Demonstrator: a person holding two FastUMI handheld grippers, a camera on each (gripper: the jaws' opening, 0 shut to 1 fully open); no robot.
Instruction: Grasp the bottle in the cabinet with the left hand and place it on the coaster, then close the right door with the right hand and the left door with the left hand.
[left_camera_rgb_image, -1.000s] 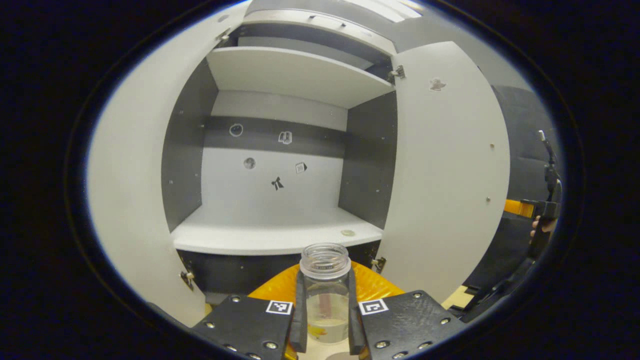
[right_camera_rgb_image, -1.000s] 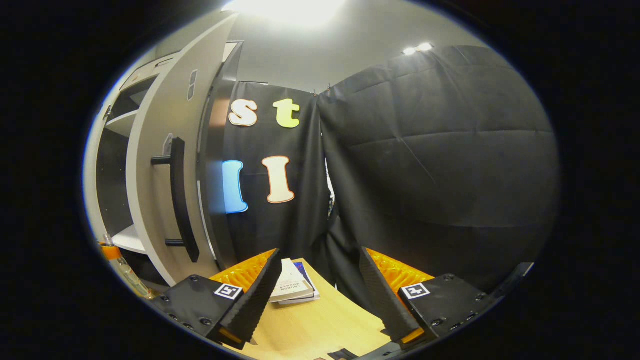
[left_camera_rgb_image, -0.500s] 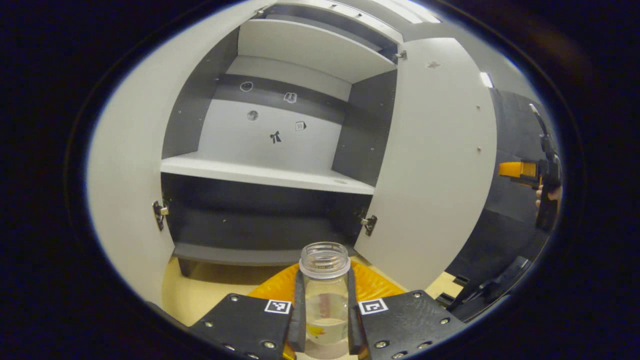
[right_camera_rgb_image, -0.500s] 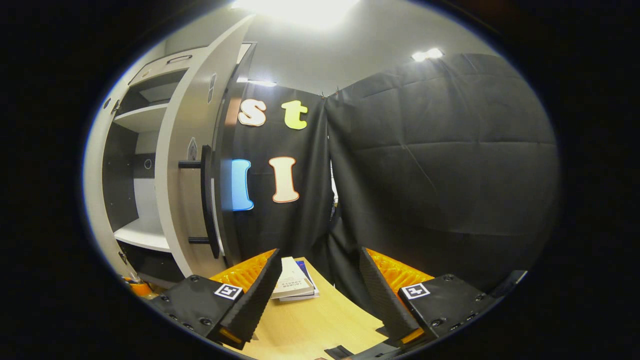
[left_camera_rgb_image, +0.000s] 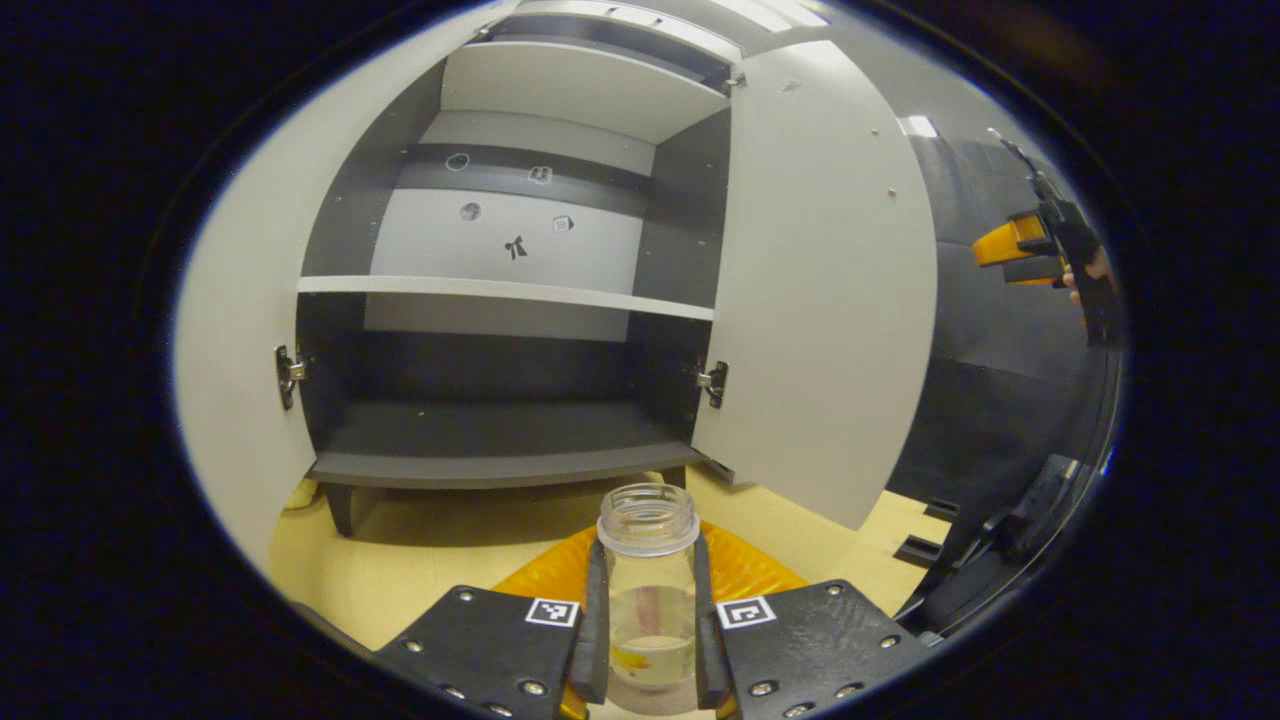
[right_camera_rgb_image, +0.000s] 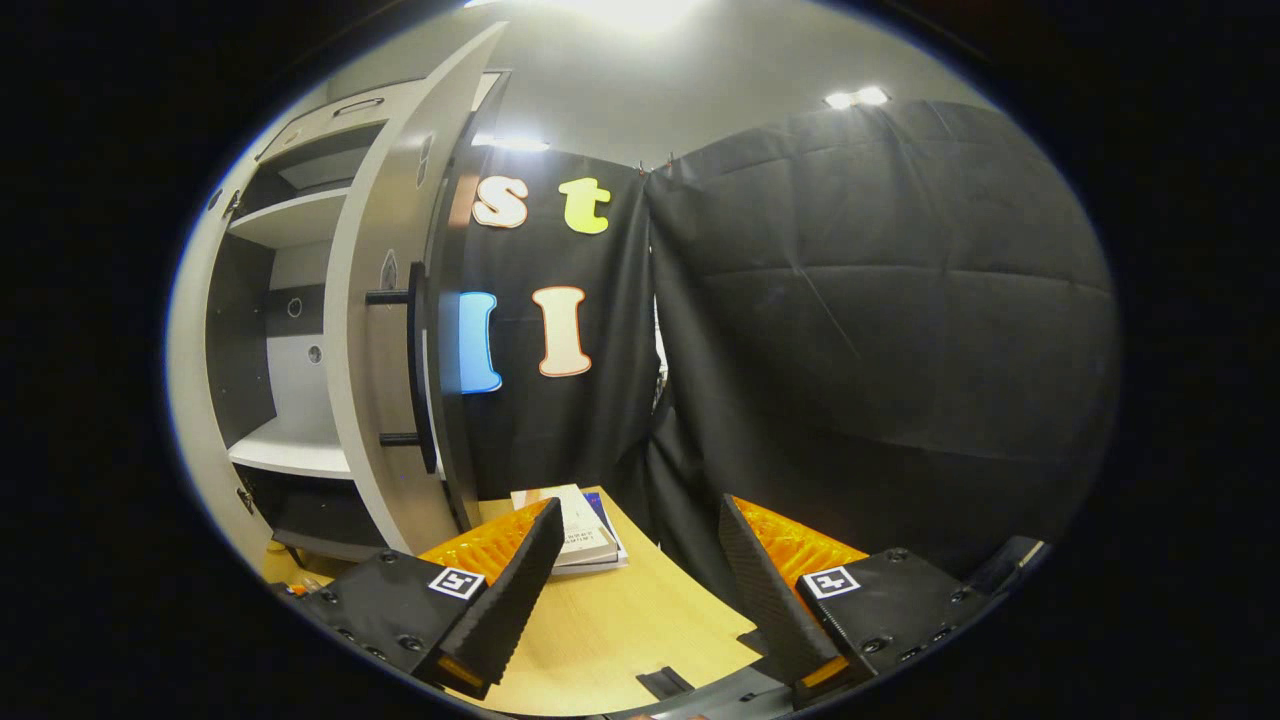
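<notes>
A clear capless bottle (left_camera_rgb_image: 648, 590) with a little liquid at its bottom stands upright between the fingers of my left gripper (left_camera_rgb_image: 648, 640), which is shut on it. It hangs over the wooden table (left_camera_rgb_image: 420, 570), in front of the open cabinet (left_camera_rgb_image: 500, 300). The right door (left_camera_rgb_image: 820, 290) and left door (left_camera_rgb_image: 240, 330) both stand open. My right gripper (right_camera_rgb_image: 640, 590) is open and holds nothing, low over the table to the right of the right door (right_camera_rgb_image: 385, 330) with its dark bar handle (right_camera_rgb_image: 412, 370). It also shows in the left gripper view as the right gripper (left_camera_rgb_image: 1040, 250), far right.
A stack of books (right_camera_rgb_image: 580, 530) lies on the table (right_camera_rgb_image: 610, 630) beside the right door. The cabinet's white shelf (left_camera_rgb_image: 500, 292) and dark bottom board (left_camera_rgb_image: 490, 450) carry nothing. Black cloth (right_camera_rgb_image: 880, 330) walls the booth at the right.
My left gripper has drawn the bottle out of the cabinet and down toward the table; the shelf now sits higher in view. The right gripper has shifted slightly, still open.
</notes>
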